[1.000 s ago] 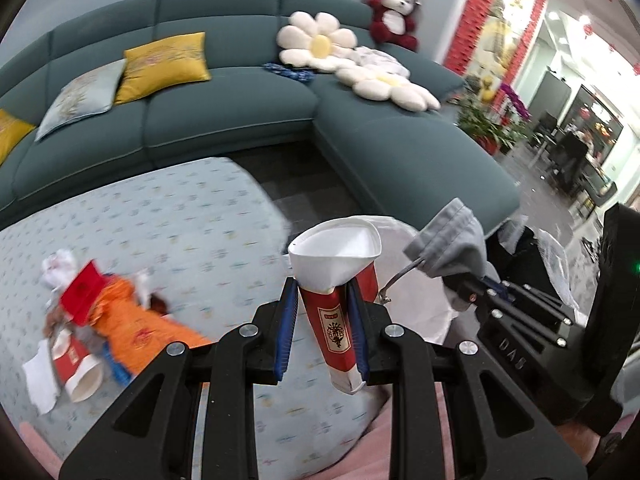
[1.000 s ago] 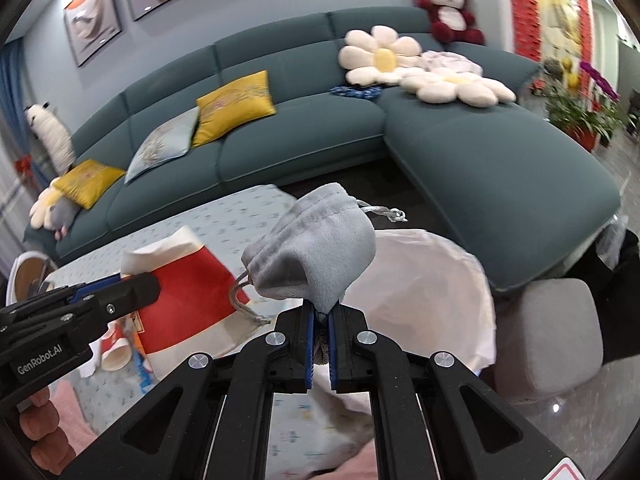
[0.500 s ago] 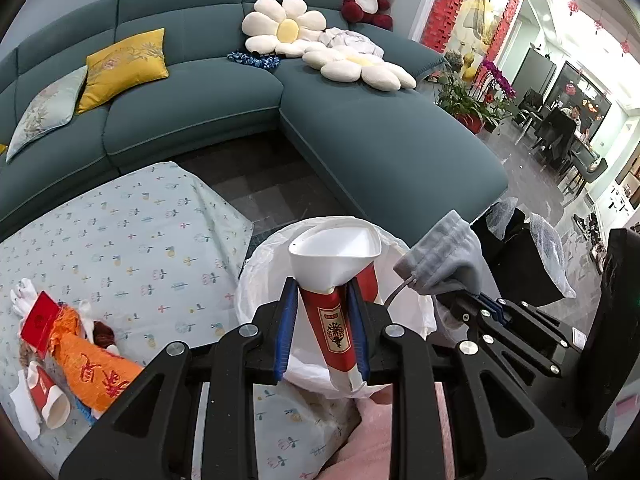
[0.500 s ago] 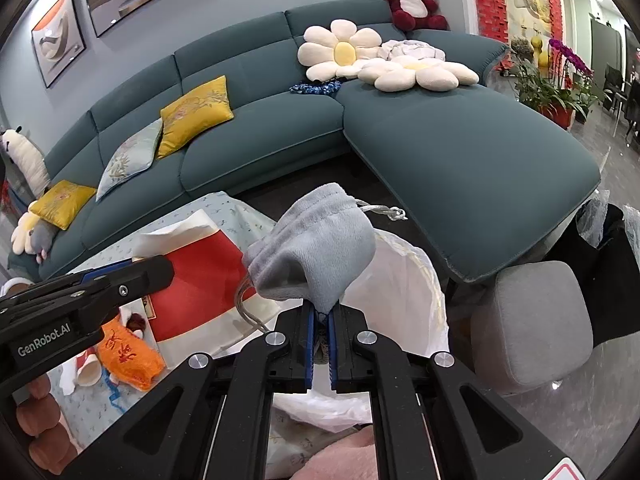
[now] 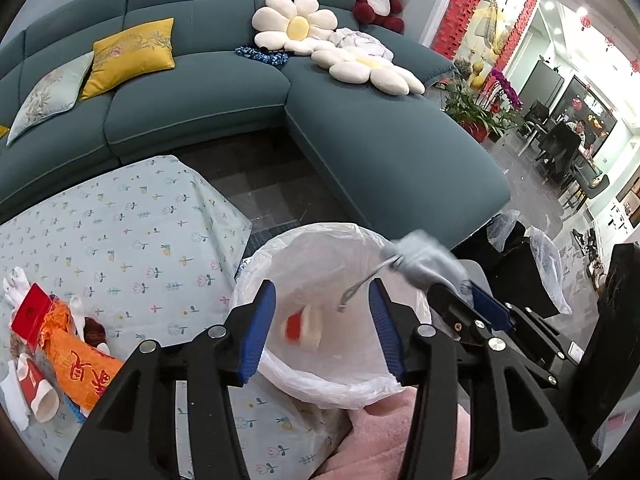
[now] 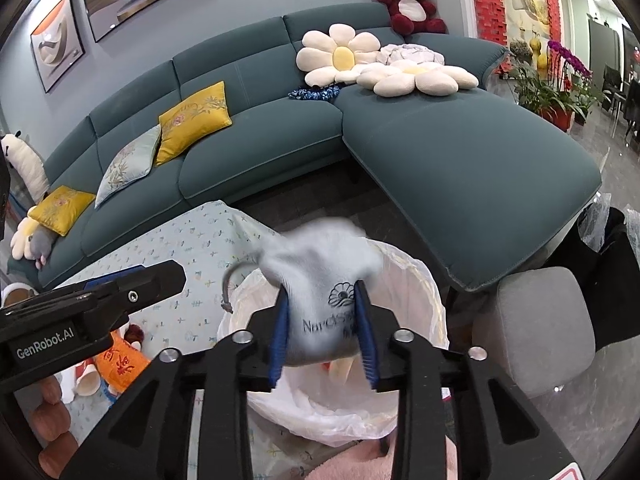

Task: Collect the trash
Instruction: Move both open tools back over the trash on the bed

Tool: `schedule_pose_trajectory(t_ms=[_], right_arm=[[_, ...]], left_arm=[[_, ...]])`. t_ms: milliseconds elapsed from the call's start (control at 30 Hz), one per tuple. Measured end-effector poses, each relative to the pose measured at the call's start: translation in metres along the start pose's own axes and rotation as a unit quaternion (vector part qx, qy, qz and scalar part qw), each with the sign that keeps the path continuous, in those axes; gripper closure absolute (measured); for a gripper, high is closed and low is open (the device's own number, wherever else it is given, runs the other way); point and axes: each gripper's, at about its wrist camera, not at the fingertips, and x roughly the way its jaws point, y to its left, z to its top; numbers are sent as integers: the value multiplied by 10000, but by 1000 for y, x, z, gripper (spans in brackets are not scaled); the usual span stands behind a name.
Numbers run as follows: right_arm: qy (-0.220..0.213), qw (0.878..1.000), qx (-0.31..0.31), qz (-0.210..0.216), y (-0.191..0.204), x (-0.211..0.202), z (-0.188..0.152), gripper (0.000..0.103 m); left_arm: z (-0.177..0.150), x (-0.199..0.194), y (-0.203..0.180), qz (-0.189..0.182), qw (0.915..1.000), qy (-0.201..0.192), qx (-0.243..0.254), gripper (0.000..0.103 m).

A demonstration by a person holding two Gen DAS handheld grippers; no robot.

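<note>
A bin lined with a white plastic bag [image 5: 280, 256] stands just below both grippers; it also shows in the right wrist view [image 6: 416, 276]. My left gripper [image 5: 324, 332] is open above it, and the red and white paper cup [image 5: 302, 326] lies blurred inside the bag. My right gripper [image 6: 322, 332] has its jaws parted, and the grey drawstring pouch [image 6: 320, 276] sits blurred between them over the bin. The pouch also shows in the left wrist view [image 5: 424, 260].
More trash lies on the flowered cloth [image 5: 120, 236] at left: an orange packet [image 5: 80, 364], a red packet [image 5: 30, 312] and a paper cup [image 5: 38, 390]. A teal sofa [image 5: 380, 140] runs behind. A grey stool [image 6: 536, 328] and black bags [image 6: 600, 276] stand at right.
My left gripper has opened and the paper cup has dropped into the bin. My right gripper's jaws have parted around the grey pouch, which is blurred.
</note>
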Motion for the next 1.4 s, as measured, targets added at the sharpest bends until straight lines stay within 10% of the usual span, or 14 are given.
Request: schedule_pose_trajectory(t_ms=[633, 1400], right_arm=[[-97, 9993, -348, 106, 40, -11, 5, 56], [181, 9883, -1334, 719, 186, -12, -22, 46]], left_arm=[[-12, -28, 53, 288, 9981, -185, -512, 51], [-71, -104, 203, 1146, 9777, -522, -1682, 36]])
